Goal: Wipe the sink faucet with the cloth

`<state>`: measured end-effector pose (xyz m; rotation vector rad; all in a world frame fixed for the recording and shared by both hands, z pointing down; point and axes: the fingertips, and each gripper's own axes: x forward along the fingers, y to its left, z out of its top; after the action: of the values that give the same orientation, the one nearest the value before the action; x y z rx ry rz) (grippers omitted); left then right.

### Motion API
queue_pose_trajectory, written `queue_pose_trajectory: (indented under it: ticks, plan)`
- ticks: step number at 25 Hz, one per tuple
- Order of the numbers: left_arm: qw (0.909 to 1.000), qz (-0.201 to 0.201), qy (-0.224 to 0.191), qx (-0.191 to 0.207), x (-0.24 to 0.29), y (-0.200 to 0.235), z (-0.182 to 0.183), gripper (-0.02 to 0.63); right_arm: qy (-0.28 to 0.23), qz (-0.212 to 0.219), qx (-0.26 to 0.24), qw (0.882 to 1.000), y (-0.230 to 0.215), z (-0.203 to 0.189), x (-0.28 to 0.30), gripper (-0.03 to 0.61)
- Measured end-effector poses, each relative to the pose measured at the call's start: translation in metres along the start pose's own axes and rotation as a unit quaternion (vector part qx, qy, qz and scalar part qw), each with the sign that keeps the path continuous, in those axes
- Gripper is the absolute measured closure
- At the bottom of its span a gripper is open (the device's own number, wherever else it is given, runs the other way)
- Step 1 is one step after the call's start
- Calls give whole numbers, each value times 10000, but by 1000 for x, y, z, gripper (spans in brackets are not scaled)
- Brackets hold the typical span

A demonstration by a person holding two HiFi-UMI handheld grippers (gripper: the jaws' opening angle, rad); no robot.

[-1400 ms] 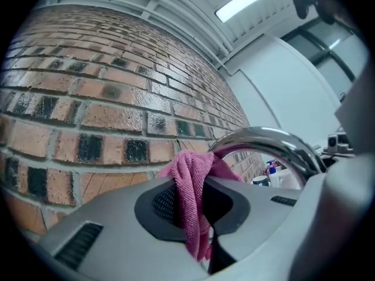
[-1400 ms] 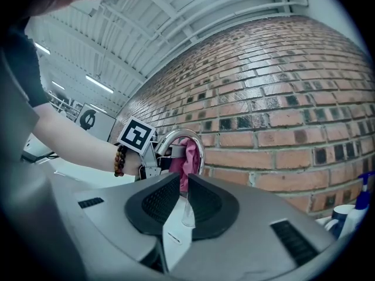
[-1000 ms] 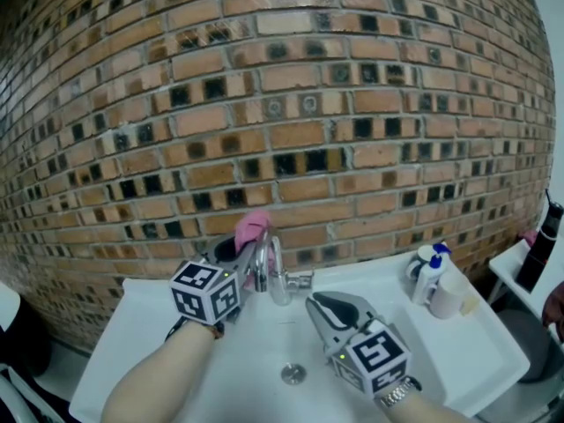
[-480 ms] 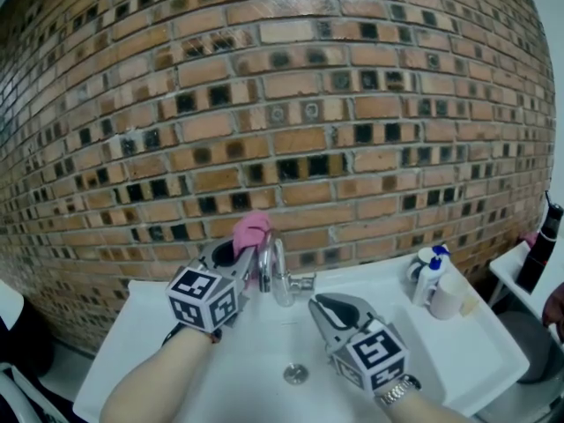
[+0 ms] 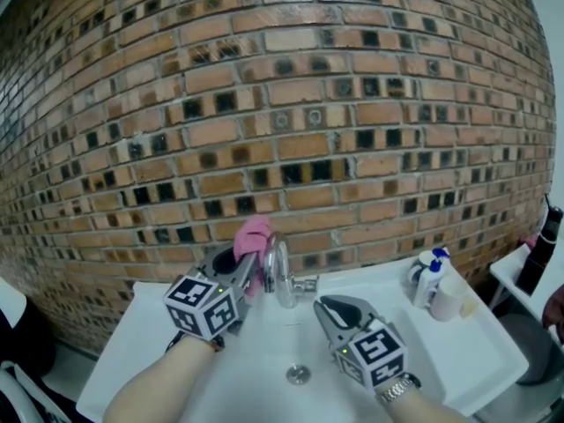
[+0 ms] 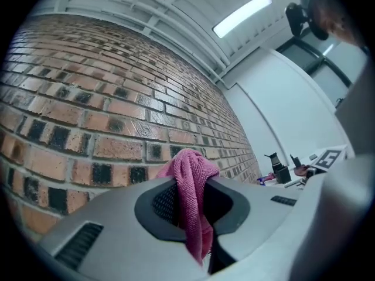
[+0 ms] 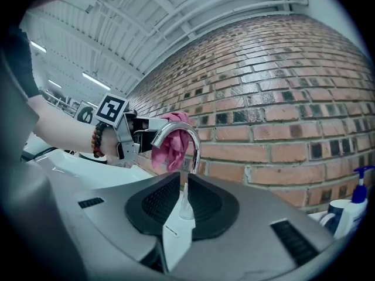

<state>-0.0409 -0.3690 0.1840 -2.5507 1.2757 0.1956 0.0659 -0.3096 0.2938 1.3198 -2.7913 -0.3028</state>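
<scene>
The left gripper has its 2 jaws clamped on the pink cloth, which bunches above the pads and hangs in a fold below them. The cloth lies at the top of the faucet, on the left side of its curved spout in the head view. In the right gripper view it sits behind the arch, so actual contact is hard to confirm.

The right gripper has its jaws drawn together, with only a thin slit between the pads and nothing in them. It sits low over the white sink, just in front of the faucet and apart from it, with the drain nearby.

A spray bottle with a blue top and a white cup stand together on the sink's right rim. The brick wall rises right behind. A dark bottle at the right edge is partly cut off.

In the left gripper view, the gripper's own body and the cloth block the faucet and sink completely. In the right gripper view, that gripper's jaws cover most of the faucet's base.
</scene>
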Motion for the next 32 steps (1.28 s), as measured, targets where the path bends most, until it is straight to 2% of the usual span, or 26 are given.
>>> queue_pose_trajectory:
  ticks: [5, 13, 22, 32]
  plan:
    - [9998, -30, -62, 188, -8, -8, 5, 561, -9, -26, -4, 10000, -1, 1, 0, 523]
    - [9960, -104, -86, 882, -20, -29, 16, 560, 9, -44, -2, 10000, -2, -2, 0, 523]
    - [9972, -105, -120, 737, -32, -41, 11, 560, 24, -95, -7, 10000, -3, -4, -1, 523]
    - [9965, -198, -71, 810, -48, -60, -1, 560, 48, -74, -22, 10000, -3, -6, -1, 523]
